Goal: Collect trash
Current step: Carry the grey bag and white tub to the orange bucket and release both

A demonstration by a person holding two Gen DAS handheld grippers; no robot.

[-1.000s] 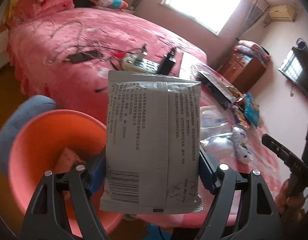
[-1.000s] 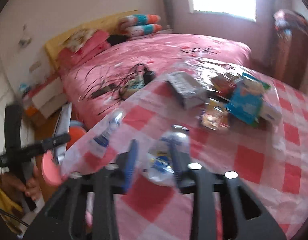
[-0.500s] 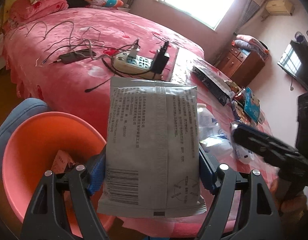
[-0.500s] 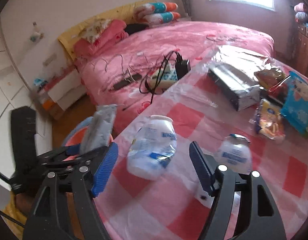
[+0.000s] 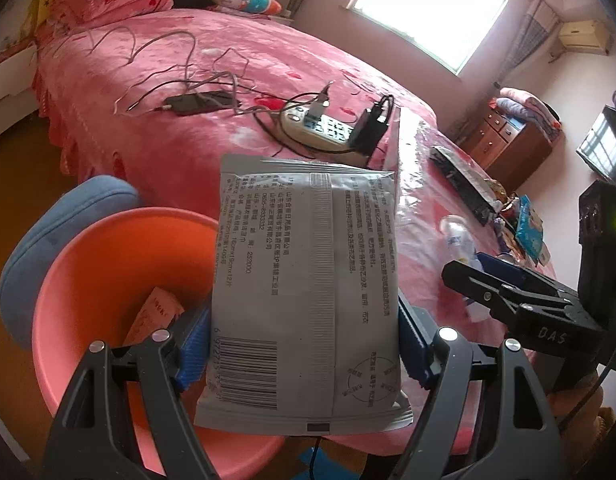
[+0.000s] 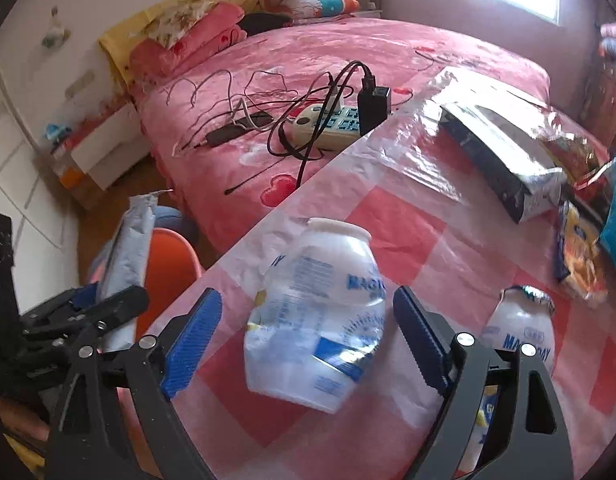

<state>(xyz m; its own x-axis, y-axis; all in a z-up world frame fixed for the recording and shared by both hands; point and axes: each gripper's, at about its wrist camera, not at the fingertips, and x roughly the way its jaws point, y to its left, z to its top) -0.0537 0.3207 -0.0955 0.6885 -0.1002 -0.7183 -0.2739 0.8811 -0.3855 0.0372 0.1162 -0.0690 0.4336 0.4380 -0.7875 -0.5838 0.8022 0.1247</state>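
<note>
left tongs: clamped on grey packet, upright above orange bin, ready to drop | right tongs: just opened, straddling crushed bottle lying on checked surface, no contact

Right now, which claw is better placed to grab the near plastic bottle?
Right. The right claw is open with its jaws either side of the near bottle; the left claw is occupied, shut on the grey packet.
</note>
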